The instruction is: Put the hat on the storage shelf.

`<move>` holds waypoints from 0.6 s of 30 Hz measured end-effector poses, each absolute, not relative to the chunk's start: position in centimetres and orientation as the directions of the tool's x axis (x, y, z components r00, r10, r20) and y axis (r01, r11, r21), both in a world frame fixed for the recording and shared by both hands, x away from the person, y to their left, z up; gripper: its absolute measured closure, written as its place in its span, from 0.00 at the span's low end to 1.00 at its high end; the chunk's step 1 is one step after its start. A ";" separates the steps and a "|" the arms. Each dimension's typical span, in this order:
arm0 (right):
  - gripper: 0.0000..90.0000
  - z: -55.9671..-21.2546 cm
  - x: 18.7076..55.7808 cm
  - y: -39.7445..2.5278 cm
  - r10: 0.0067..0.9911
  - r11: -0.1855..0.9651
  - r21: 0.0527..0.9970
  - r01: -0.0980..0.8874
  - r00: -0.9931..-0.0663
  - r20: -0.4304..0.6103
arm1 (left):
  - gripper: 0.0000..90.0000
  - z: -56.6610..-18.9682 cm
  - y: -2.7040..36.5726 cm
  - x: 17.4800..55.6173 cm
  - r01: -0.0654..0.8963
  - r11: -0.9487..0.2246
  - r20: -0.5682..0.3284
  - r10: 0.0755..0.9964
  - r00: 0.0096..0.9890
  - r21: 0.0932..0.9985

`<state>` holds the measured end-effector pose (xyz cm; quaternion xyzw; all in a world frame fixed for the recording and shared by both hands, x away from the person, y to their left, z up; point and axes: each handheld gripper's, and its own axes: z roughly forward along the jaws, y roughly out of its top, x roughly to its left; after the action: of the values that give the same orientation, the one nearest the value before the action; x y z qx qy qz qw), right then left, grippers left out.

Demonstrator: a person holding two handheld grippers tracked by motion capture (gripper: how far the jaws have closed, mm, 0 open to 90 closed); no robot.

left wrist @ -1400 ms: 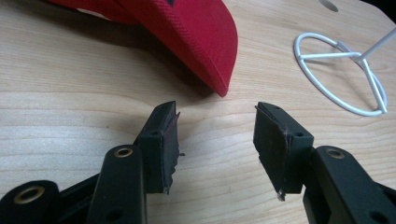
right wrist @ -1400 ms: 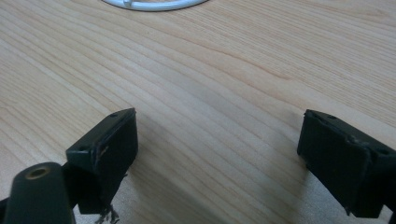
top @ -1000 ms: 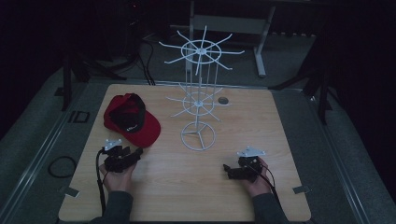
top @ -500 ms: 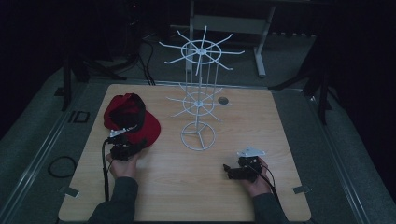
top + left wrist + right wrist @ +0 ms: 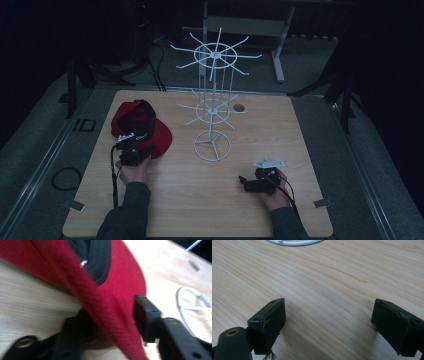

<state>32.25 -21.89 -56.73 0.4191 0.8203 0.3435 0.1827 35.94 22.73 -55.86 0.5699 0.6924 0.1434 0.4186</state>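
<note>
cap: red cap [image 5: 142,127] with black lining, left-centre of the high view, lying on the wooden table [image 5: 300,130], just left of the white wire rack [image 5: 212,112].
cap vs left gripper: left gripper [image 5: 132,154] sits at the cap's near edge, directly below it in the frame; the brim reaches down to the gripper.
left gripper state: jaws apart and straddling the brim. In the left gripper view the red brim [image 5: 115,315] runs diagonally between them, one jaw under it at lower left, the other at the right beside it. Cannot tell if the pads are pressing yet; a gap shows at the right jaw.
cap orientation: long axis runs roughly top to bottom of the high view, tilted slightly right toward the bottom. Brim points to the bottom of the frame, crown to the top. Black inside faces up.
right gripper: right gripper [image 5: 255,184] in the lower right of the high view, resting on the table, well apart from the cap.
right gripper state: jaws wide apart, bare wood between them in the right gripper view [image 5: 328,322].
rack base: white ring base [image 5: 294,242] at the top edge of the right gripper view; also at right edge of the left gripper view [image 5: 192,307].
</note>
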 end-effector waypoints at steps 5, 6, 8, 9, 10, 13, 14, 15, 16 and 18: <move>0.13 -56.7 32.3 -21.9 0.813 0.414 0.717 0.561 -0.583 -0.013 | 0.74 -56.1 22.8 35.8 0.679 0.311 -0.423 0.906 0.000 0.665; 0.13 -56.7 32.3 -21.9 0.813 0.414 0.717 0.561 -0.583 -0.013 | 0.75 -56.1 22.8 35.8 0.679 0.311 -0.423 0.906 0.000 0.665; 0.13 -56.7 32.3 -21.9 0.812 0.414 0.716 0.561 -0.583 -0.013 | 0.77 -56.1 22.9 35.8 0.679 0.326 -0.441 0.897 -0.002 0.658; 0.13 -56.7 32.3 -21.9 0.813 0.414 0.717 0.561 -0.583 -0.013 | 0.79 -56.1 23.0 35.8 0.678 0.335 -0.453 0.891 -0.004 0.654; 0.13 -56.7 32.3 -21.9 0.813 0.414 0.717 0.561 -0.583 -0.013 | 0.79 -56.1 23.0 35.8 0.677 0.344 -0.464 0.886 -0.005 0.651; 0.13 -56.7 32.3 -21.9 0.813 0.414 0.717 0.561 -0.582 -0.013 | 0.83 -56.0 23.1 35.8 0.671 0.356 -0.477 0.879 -0.003 0.650; 0.13 -56.7 32.3 -21.9 0.813 0.414 0.716 0.562 -0.583 -0.013 | 0.83 -55.8 23.1 35.7 0.663 0.363 -0.489 0.872 0.004 0.654; 0.13 -56.7 32.3 -21.9 0.813 0.414 0.716 0.561 -0.583 -0.013 | 0.87 -55.7 23.1 35.6 0.660 0.362 -0.489 0.873 0.009 0.658; 0.13 -56.7 32.3 -21.9 0.812 0.415 0.716 0.561 -0.583 -0.013 | 0.89 -55.6 23.1 35.6 0.657 0.362 -0.491 0.871 0.014 0.661; 0.13 -56.7 32.3 -21.9 0.812 0.414 0.717 0.561 -0.583 -0.013 | 0.91 -55.3 23.0 35.5 0.656 0.354 -0.489 0.872 0.026 0.667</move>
<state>32.26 -21.90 -56.73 0.4184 0.8208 0.3432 0.1831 35.49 23.02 -55.34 0.5555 0.6875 0.1196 0.4522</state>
